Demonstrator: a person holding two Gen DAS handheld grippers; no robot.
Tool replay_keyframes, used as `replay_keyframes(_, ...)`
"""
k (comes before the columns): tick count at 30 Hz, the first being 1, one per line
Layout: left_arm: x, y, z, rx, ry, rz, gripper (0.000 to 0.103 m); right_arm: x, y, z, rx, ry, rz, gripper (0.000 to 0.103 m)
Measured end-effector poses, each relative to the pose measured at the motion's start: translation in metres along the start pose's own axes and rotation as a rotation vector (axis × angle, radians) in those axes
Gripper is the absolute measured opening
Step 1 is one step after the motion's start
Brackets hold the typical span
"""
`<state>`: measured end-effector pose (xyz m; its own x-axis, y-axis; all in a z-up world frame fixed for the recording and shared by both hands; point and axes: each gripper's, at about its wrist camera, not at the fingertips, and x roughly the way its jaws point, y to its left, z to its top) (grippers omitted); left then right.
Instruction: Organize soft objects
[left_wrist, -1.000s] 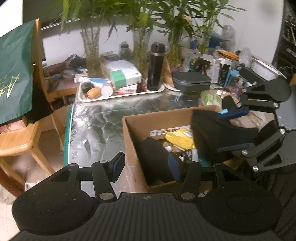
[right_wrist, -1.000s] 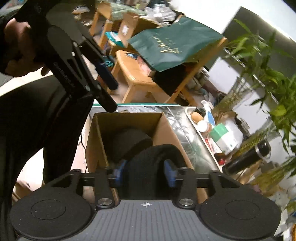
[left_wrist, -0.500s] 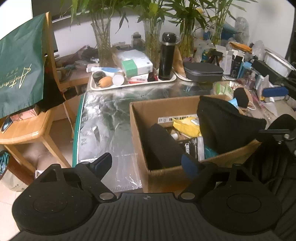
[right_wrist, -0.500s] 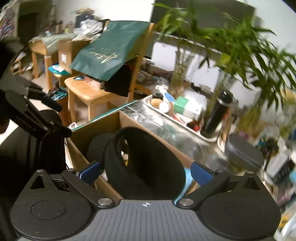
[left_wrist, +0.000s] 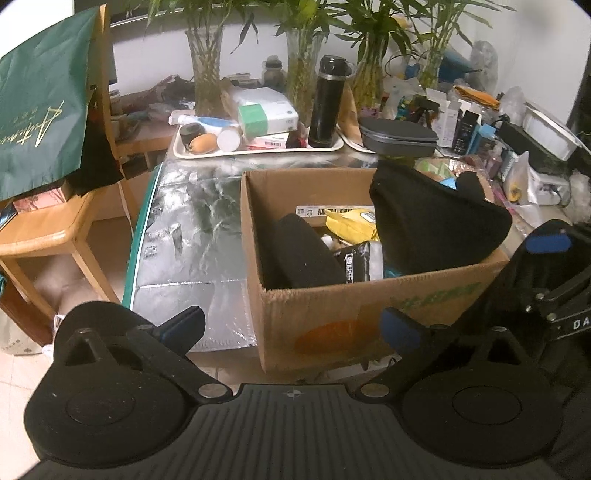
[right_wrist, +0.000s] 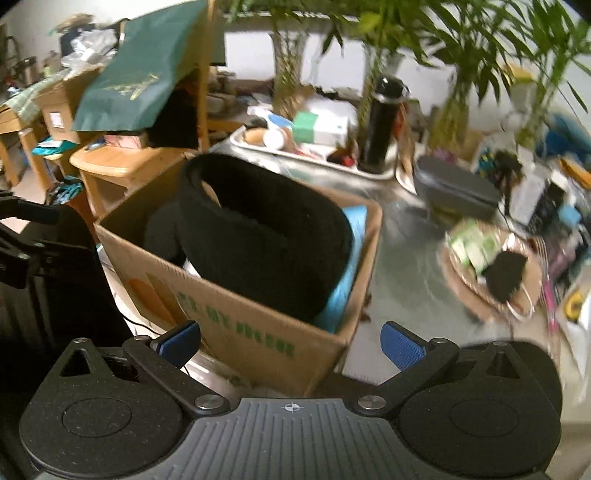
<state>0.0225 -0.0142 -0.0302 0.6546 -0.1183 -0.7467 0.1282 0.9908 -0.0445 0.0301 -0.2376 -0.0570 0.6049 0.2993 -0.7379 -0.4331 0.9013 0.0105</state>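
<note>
Letting go at the box (left_wrist: 369, 314), both grippers empty.

My left gripper (left_wrist: 291, 328) is opening with nothing between its pads; my right gripper (right_wrist: 291, 343) stands fully spread and bare. The black pad (right_wrist: 266, 236) sits in the box, propped on its rim. I judge this placement done; next I need another soft item on the surface (left_wrist: 192, 229).

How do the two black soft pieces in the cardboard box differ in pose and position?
The large curved black foam piece stands up, rising above the rim at the right end of the cardboard box; the smaller black foam block leans lower inside, toward the left wall, below the rim. Both are black, soft-looking, and free of either gripper.
</note>
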Motion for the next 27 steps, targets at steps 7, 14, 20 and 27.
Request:
replay_keyframes(7, -0.0007, -0.0040, -0.0014, 0.009, 0.008, 0.037, 0.103, 0.0079, -0.0010, -0.0109, 0.063, 0.027, -0.006, 0.103)
replay_keyframes(14, 0.0005, 0.0007, -0.0005, -0.019, 0.026, 0.035, 0.103, 0.0079, 0.0008, -0.0116, 0.065, 0.030, -0.008, 0.103)
replay_keyframes(20, 0.0018, 0.0007, -0.0009, -0.015, 0.038, 0.038, 0.103, 0.0086, 0.0005, -0.0120, 0.072, 0.035, -0.009, 0.103)
replay_keyframes(27, 0.0014, -0.0013, -0.0001, -0.003, 0.038, 0.040, 0.103, 0.0093, -0.0003, -0.0117, 0.073, 0.035, -0.010, 0.103)
